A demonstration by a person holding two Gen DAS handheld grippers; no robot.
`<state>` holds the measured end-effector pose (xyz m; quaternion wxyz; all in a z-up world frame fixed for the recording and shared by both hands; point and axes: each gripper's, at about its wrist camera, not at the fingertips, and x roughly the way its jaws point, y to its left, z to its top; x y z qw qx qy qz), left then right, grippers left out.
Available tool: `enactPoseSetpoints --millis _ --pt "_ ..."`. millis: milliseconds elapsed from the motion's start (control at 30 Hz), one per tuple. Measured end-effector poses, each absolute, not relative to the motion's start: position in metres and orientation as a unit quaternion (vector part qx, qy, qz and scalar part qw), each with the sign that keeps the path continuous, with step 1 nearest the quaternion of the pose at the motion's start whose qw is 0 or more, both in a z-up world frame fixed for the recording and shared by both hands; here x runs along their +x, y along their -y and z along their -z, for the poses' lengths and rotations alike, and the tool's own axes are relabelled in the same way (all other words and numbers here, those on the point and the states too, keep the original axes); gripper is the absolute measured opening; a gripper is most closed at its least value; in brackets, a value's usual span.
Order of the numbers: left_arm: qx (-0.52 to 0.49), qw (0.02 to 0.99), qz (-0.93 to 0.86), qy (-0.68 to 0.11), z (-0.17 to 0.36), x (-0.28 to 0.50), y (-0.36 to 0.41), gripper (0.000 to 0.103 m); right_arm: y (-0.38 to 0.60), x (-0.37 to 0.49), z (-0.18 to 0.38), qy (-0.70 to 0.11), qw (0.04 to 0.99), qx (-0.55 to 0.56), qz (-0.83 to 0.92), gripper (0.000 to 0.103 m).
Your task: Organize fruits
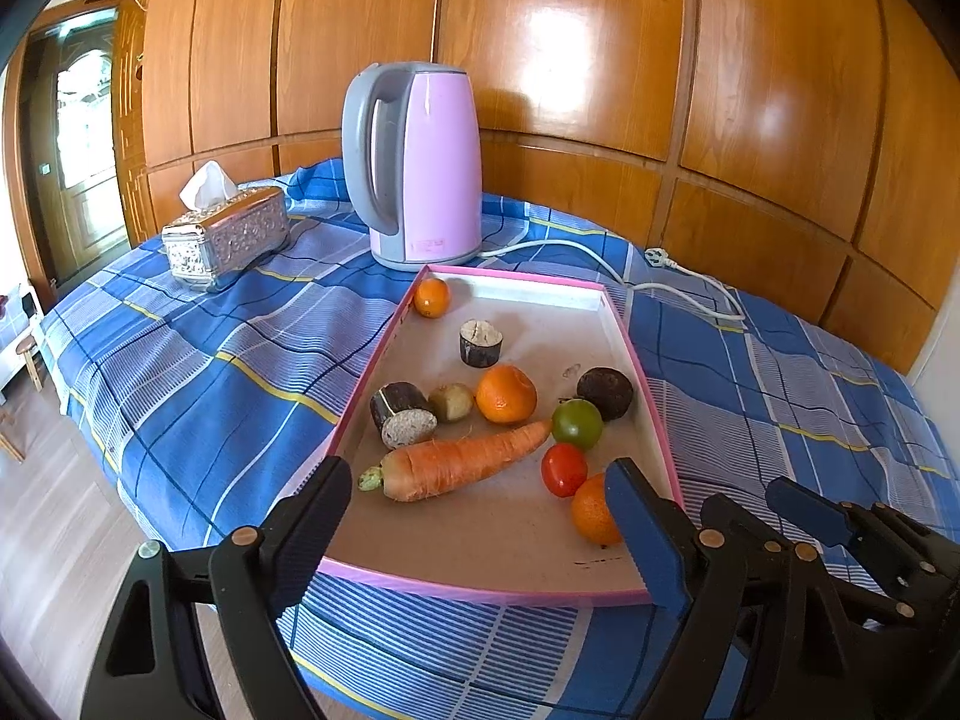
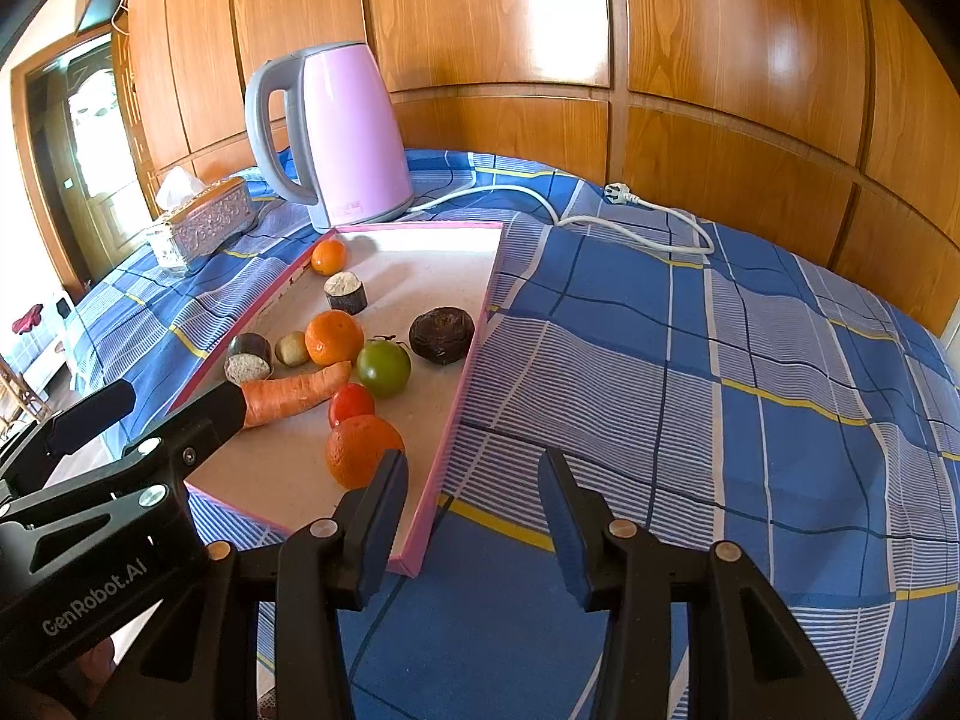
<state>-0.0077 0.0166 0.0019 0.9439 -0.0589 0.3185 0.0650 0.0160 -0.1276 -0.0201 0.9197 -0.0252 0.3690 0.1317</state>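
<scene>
A pink-rimmed tray [image 1: 372, 360] [image 2: 474, 354] lies on the blue checked cloth. It holds a carrot [image 1: 462, 462] [image 2: 294, 396], a near orange [image 1: 591, 516] [image 2: 360, 450], a red tomato [image 1: 563, 468], a green fruit [image 1: 576, 423], a middle orange [image 1: 506, 394], a small far orange [image 1: 432, 297], a dark round fruit [image 1: 605, 393] and two dark cut pieces [image 1: 405, 414]. My left gripper [image 1: 480, 510] [image 2: 174, 402] stands wide open over the tray's near end, holding nothing. My right gripper [image 2: 474, 480] [image 1: 756, 504] hovers at the tray's near right corner, jaws apart and empty.
A lilac kettle [image 1: 426, 162] stands behind the tray, its white cord [image 1: 678, 282] trailing right over the cloth. A silver tissue box [image 1: 228, 234] sits at the back left. Wooden wall panels close off the back. The table's left edge drops to the floor.
</scene>
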Motion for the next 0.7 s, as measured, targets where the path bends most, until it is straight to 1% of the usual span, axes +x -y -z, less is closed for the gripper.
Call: enactPoseSetpoints --millis 700 --pt "-0.064 0.944 -0.063 -0.316 -0.0034 -0.0086 -0.017 0.087 0.1281 0.0161 0.0223 -0.371 0.919 -0.025 -0.133 0.046"
